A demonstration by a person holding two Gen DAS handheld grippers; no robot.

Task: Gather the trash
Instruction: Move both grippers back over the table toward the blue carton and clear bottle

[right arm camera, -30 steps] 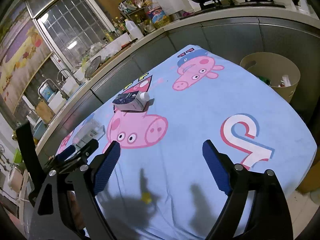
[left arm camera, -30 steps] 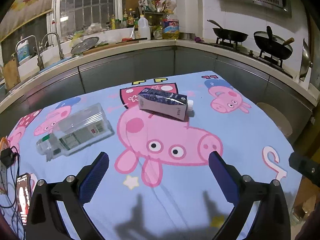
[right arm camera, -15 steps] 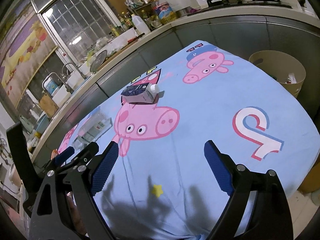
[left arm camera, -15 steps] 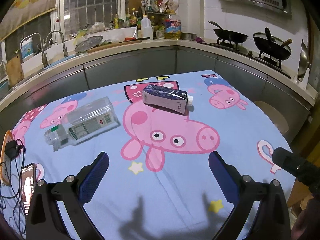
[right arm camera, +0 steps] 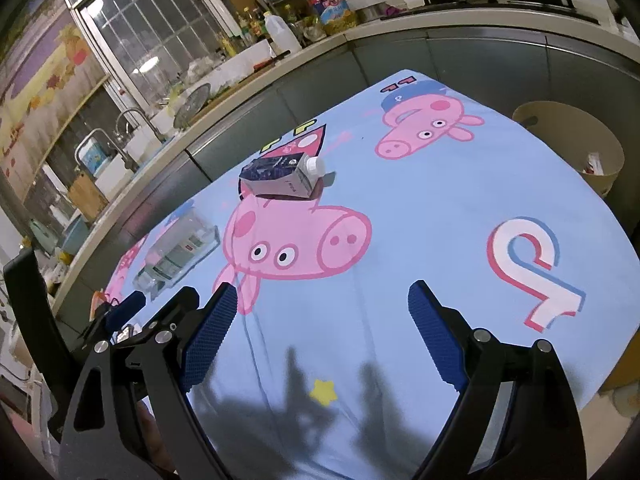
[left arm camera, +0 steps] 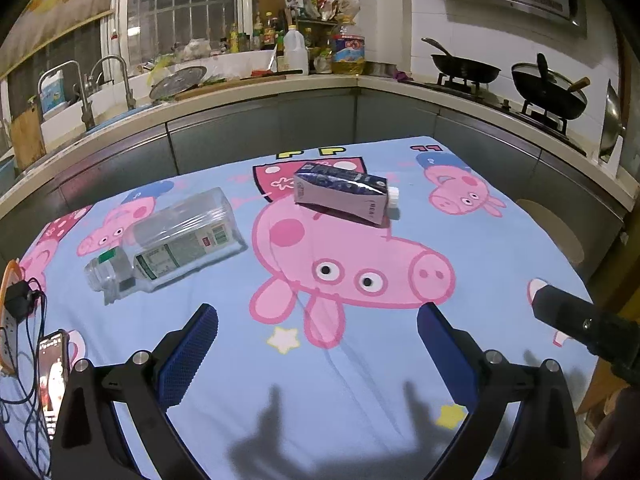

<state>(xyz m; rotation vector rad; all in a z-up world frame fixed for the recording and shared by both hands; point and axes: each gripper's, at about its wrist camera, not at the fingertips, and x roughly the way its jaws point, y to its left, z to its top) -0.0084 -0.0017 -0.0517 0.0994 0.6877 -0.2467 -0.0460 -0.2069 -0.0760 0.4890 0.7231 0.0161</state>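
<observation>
A dark carton with a white cap lies on its side on the blue cartoon-pig tablecloth, toward the far middle; it also shows in the right wrist view. A clear plastic bottle lies on its side at the left, seen in the right wrist view too. My left gripper is open and empty above the near part of the table. My right gripper is open and empty, also short of both items. A beige trash bin stands on the floor beyond the table's right edge.
A phone and cables with a charger lie at the table's left edge. A kitchen counter with sink, bottles and woks on a stove wraps behind. The right gripper's body shows in the left wrist view.
Both grippers have pulled back and risen slightly; the carton and bottle appear farther away and the view is wider. Nothing was grasped.
</observation>
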